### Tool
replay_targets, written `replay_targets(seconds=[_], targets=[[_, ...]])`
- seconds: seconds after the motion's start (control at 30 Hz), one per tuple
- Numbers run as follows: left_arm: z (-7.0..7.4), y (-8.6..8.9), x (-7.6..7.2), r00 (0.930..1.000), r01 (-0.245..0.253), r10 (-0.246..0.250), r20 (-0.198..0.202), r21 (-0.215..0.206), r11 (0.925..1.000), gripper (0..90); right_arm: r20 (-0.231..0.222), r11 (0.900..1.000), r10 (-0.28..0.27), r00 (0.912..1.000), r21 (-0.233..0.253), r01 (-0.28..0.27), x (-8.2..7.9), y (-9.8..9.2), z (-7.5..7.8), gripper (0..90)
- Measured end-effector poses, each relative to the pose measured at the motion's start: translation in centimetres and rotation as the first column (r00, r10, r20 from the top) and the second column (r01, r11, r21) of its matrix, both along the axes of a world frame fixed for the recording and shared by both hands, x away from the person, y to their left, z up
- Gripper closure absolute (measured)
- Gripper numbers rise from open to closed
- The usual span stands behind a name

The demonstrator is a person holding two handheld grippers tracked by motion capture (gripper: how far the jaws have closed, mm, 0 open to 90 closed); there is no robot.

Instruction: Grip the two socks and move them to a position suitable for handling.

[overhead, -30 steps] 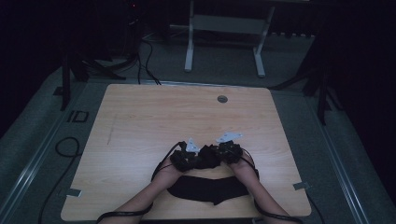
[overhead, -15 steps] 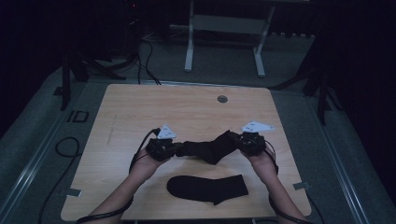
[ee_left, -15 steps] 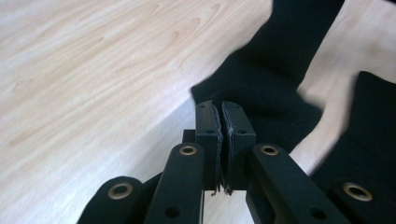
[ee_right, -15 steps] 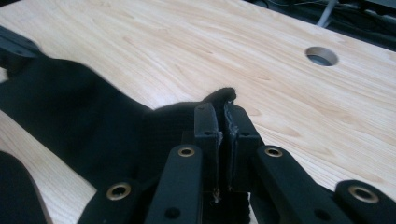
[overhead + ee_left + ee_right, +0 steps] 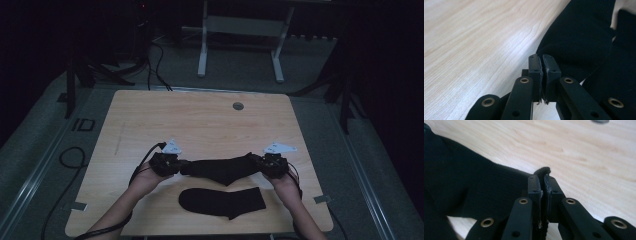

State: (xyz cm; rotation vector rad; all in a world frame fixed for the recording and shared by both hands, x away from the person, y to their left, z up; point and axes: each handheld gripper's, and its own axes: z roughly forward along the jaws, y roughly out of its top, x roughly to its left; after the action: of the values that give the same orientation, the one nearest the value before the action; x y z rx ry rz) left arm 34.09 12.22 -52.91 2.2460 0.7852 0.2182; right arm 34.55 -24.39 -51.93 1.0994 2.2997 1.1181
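A black sock [image 5: 220, 168] hangs stretched between my two grippers over the front half of the wooden table [image 5: 200, 125]. My left gripper [image 5: 176, 166] is shut on its left end, my right gripper [image 5: 256, 163] on its right end. In the left gripper view the jaws pinch the sock's edge [image 5: 574, 50] at the left gripper [image 5: 544, 63]. The right gripper view has the sock's edge [image 5: 474, 187] caught in the right gripper [image 5: 542, 183], a bit of fabric poking out above the tips. A second black sock [image 5: 222, 201] lies flat on the table just in front of the held one.
A small round grommet [image 5: 238, 106] sits in the table near its far edge. Cables [image 5: 70, 165] trail off the left side onto the floor. A white-legged frame [image 5: 240, 45] stands beyond the table. Bare wood spreads across the far half.
The grippers have moved apart, left and right, and slightly forward, pulling one sock out straight between them. The other sock stays on the table near the front edge.
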Motion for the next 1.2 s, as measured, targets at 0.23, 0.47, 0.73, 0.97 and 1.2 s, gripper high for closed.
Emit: replay_targets(seconds=[0.23,0.47,0.73,0.97,1.2], targets=[[-1.7,-0.6,0.7,0.9998,-0.009,0.010,-0.016,0.054,0.9985,84.4,-0.042,1.000,-0.021,0.9989,-0.021,0.020,0.4,0.0,-2.5,83.4],[-2.7,-0.5,0.8,0.9996,-0.027,0.028,-0.006,0.082,0.9963,70.7,-0.055,0.998,-0.037,0.9978,-0.058,0.034,0.7,-0.1,-3.5,72.7],[-1.8,1.1,0.7,0.9940,-0.109,0.107,0.022,0.090,0.9900,60.1,-0.041,0.994,-0.095,0.9947,-0.066,0.092,0.8,-1.7,-2.9,59.7],[-1.1,-0.4,-0.6,0.9971,-0.062,0.062,0.044,0.012,0.9980,84.6,0.011,0.998,-0.042,0.9991,-0.042,0.042,0.1,-1.0,-2.0,89.8],[-3.0,-2.1,-0.1,0.9991,-0.041,0.042,-0.010,0.058,0.9974,88.9,-0.027,0.994,0.001,0.9996,-0.108,-0.004,0.2,0.3,-3.8,89.7]])
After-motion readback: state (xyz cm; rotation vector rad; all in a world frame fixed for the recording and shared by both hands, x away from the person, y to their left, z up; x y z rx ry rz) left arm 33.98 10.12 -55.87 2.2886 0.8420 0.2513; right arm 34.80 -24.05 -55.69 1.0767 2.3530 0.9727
